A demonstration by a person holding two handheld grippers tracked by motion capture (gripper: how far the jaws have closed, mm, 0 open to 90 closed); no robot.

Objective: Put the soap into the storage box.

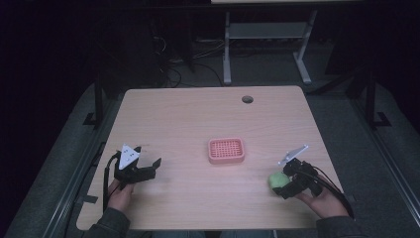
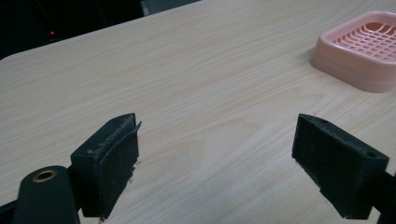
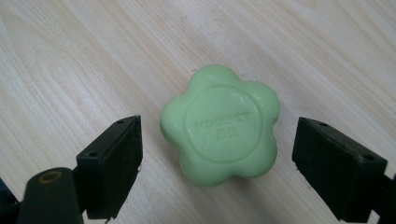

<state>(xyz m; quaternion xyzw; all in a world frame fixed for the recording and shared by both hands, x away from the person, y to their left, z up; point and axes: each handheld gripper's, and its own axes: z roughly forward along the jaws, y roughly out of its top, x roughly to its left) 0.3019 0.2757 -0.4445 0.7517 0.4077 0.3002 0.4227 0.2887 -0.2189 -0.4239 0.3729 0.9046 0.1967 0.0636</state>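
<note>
Your right gripper (image 3: pixel 217 163) stands wide open over the near right part of the table (image 1: pixel 198 114), its jaws on either side of a green flower-shaped soap (image 3: pixel 220 125) with a clear gap on both sides, so nothing is held. In the high view that same gripper (image 1: pixel 283 186) sits right at the soap (image 1: pixel 277 180), which lies flat on the wood near the front edge.

The soap is your thing to handle. Judge it a solid little bar: stiff, light enough for one gripper, not fragile, though hard pads could dent or mark it. Its surface looks smooth and waxy, so it may well slip if you pinch it on the rounded lobes. Take it across the middle, with each pad seated in a notch between two lobes or flat against opposite lobes, low on the side wall instead of on the curved top edge. Close gently and firmly; a skewed bite is likely to twist it out.

Your left gripper (image 1: pixel 140 168) rests at the near left, well apart from the soap, its jaws spread over bare wood with nothing between them.

Farther off, around the table's middle, stands the pink slotted soap dish (image 1: pixel 226 150), empty and between your two hands. It is probably where the bar belongs.
</note>
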